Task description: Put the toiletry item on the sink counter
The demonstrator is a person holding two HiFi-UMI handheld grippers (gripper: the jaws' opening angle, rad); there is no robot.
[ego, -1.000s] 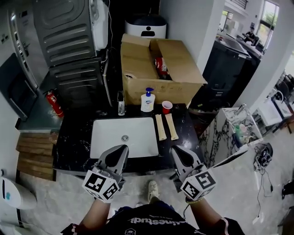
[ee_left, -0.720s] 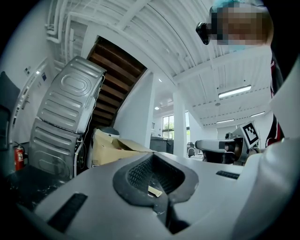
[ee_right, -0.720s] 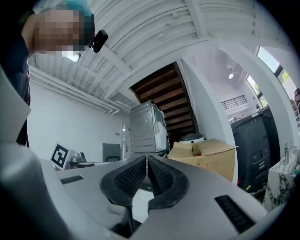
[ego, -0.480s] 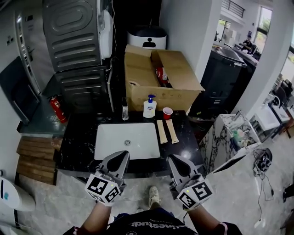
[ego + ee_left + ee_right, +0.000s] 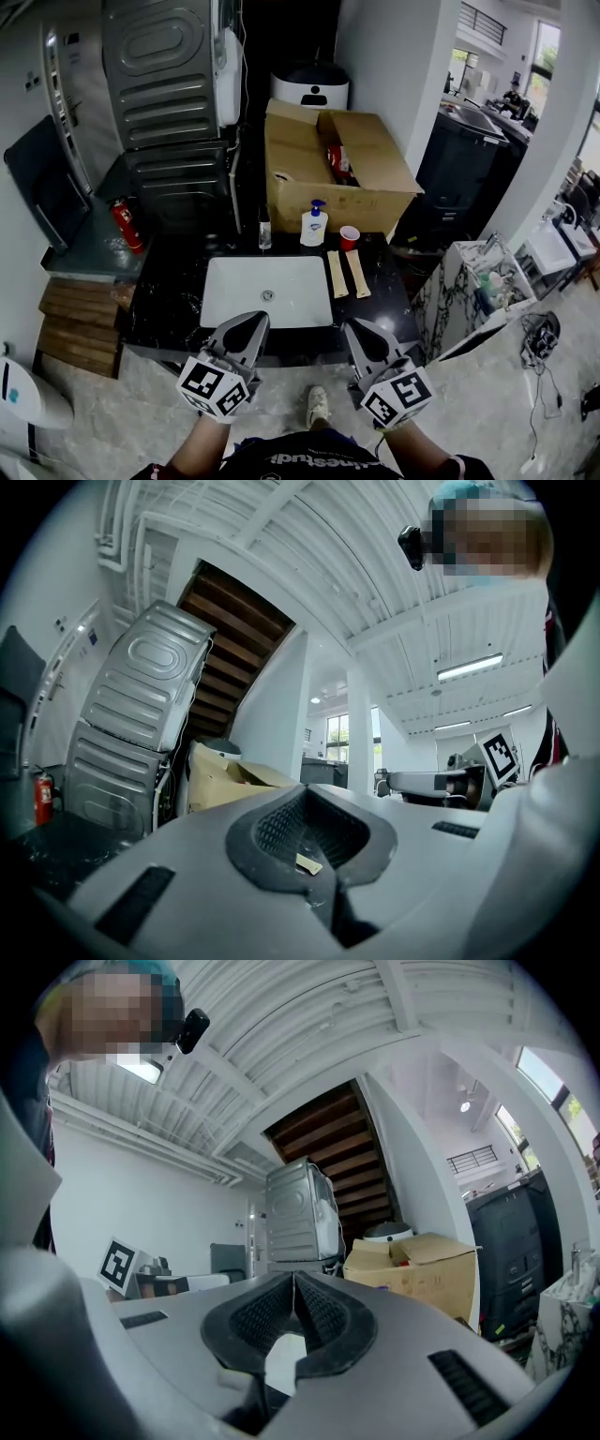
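A white pump soap bottle (image 5: 313,225) stands at the back of the black sink counter (image 5: 169,300), behind the white basin (image 5: 281,305). A red cup (image 5: 349,236) is to its right, and two beige tubes (image 5: 337,274) lie side by side right of the basin. Red packaging (image 5: 339,161) shows inside the open cardboard box (image 5: 375,164) behind the counter. My left gripper (image 5: 251,322) and right gripper (image 5: 356,328) hover at the counter's near edge, both shut and holding nothing. The left gripper (image 5: 305,789) and right gripper (image 5: 293,1276) show their pads pressed together.
A faucet (image 5: 263,230) stands behind the basin. Stacked grey machines (image 5: 169,103) and a red fire extinguisher (image 5: 126,225) are at the back left. A white round appliance (image 5: 309,86) sits behind the box. A marble stand with a basket (image 5: 478,281) is to the right.
The view has drifted so the counter and box sit slightly further right and lower. Both grippers stay shut near the counter's front edge, hardly moved.
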